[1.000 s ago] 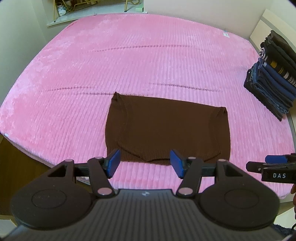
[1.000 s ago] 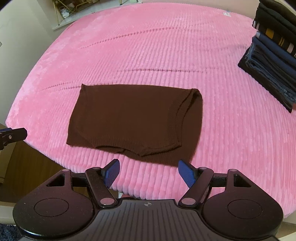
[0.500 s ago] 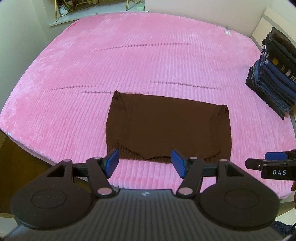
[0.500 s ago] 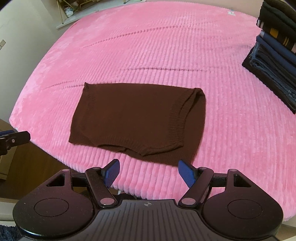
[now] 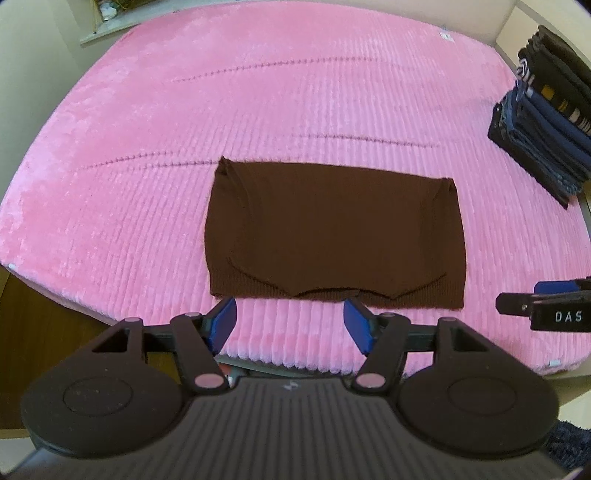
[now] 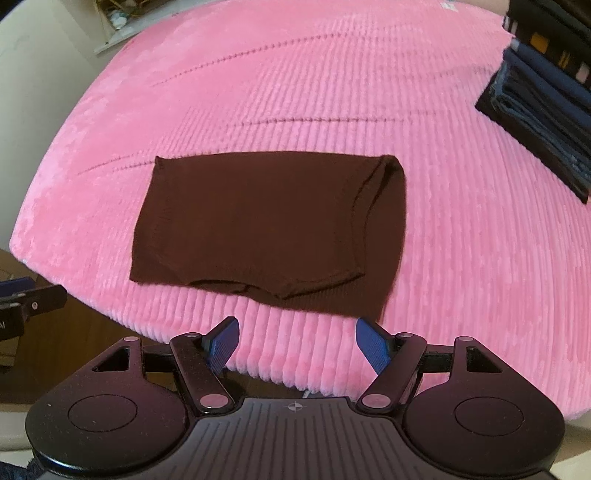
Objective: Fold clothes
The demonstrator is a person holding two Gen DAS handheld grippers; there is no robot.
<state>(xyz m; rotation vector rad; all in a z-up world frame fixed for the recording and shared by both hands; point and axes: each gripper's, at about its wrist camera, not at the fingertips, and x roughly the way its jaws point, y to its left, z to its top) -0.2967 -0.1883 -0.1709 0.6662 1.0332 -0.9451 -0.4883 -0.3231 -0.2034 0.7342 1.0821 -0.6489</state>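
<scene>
My left gripper (image 5: 290, 324) and right gripper (image 6: 297, 344) both gape wide and empty, levelled just short of the brown sweater's (image 5: 332, 232) near hem.

The setting is a bedroom in a home. A wide bed covered by a pink ribbed plush bedspread (image 5: 155, 155) fills nearly the whole field in both wrist views — its near edge drops off toward a dark wood-toned floor (image 5: 48, 314). At the far right side of the bed stands a stack of folded dark garments (image 5: 543, 122), navy, black and striped. A folded brown knit sweater (image 5: 332, 229) lies flat on the bedspread near the front edge. Plain cream walls (image 5: 33, 55) enclose the bed, and a pale ledge (image 5: 110, 29) holding small, blurred items runs behind the far left corner — domestic fittings throughout.
</scene>
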